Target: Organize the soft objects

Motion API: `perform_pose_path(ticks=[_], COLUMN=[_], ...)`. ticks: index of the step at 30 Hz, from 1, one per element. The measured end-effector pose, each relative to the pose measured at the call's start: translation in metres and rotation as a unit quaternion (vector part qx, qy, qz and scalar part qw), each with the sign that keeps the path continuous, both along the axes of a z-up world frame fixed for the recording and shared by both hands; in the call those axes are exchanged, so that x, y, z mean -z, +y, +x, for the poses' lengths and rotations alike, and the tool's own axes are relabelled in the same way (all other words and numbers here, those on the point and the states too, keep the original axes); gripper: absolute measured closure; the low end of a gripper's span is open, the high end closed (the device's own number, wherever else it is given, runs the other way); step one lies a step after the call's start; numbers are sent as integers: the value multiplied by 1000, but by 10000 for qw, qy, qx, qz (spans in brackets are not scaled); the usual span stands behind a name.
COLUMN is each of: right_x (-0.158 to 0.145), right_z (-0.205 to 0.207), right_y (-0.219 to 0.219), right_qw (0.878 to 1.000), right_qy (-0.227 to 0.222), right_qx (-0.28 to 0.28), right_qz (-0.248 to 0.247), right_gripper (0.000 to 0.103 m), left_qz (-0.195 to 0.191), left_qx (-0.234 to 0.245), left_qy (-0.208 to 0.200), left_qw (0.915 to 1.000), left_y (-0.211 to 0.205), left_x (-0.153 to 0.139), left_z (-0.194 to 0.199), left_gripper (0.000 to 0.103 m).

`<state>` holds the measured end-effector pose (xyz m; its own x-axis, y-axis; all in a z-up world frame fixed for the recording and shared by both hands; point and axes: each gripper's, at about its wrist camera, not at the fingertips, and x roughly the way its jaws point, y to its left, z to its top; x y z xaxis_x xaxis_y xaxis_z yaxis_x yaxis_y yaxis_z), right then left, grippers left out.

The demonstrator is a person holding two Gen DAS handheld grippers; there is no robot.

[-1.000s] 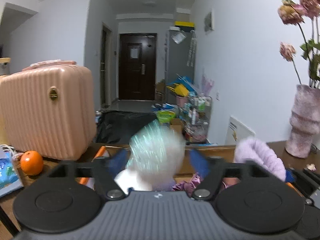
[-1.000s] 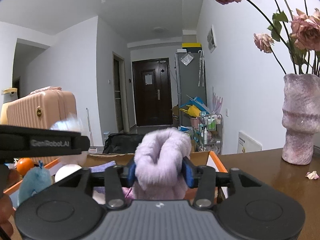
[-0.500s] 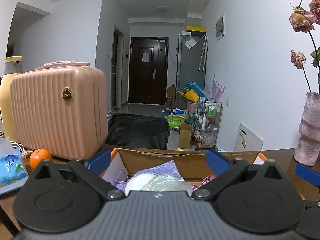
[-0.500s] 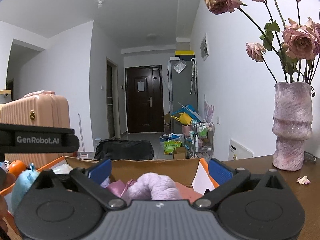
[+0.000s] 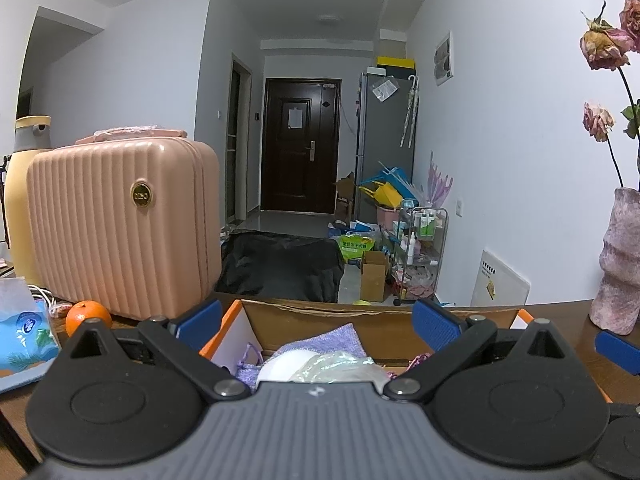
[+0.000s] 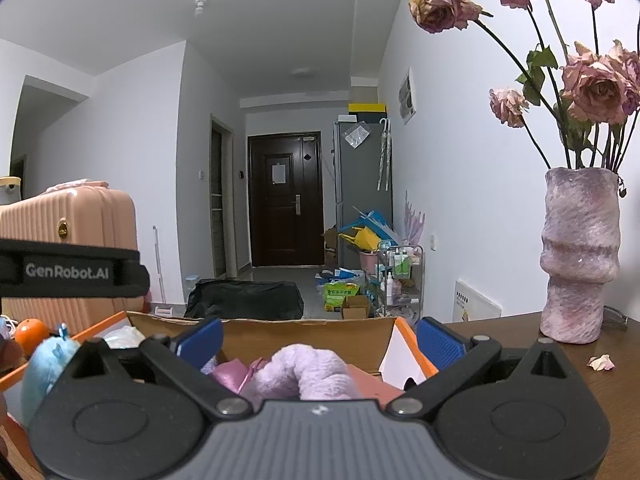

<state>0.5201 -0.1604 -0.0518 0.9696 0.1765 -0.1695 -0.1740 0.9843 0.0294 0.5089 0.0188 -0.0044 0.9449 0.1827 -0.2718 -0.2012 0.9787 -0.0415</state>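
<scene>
Most box (image 5: 384, 322) contents hidden, perhaps fabrics

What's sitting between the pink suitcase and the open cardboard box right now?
An orange, on the table in front of the pink suitcase and left of the cardboard box, in the left wrist view.

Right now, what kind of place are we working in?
Most likely a lived-in apartment: a hallway ending at a dark front door, a fridge beside it, and a wooden table holding a vase.
</scene>
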Motion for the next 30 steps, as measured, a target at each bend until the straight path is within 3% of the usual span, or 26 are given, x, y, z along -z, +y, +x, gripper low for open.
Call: perform_pose_path(ticks=[21, 30], right_x=[-1, -3], right_z=[-40, -72], right_y=[-13, -18], right_qw=[9998, 9995], right_qy=[-150, -224], right_qx=[146, 224], right_qz=[-41, -91], right_gripper=[0, 0], left_qz=[4, -28], left_qx=[-79, -95], left_qy=[-93, -64], left_qw=[9999, 9999], left_y=[-1, 1], left_x=[-5, -6], left_z=[-35, -68], left_gripper=[0, 0])
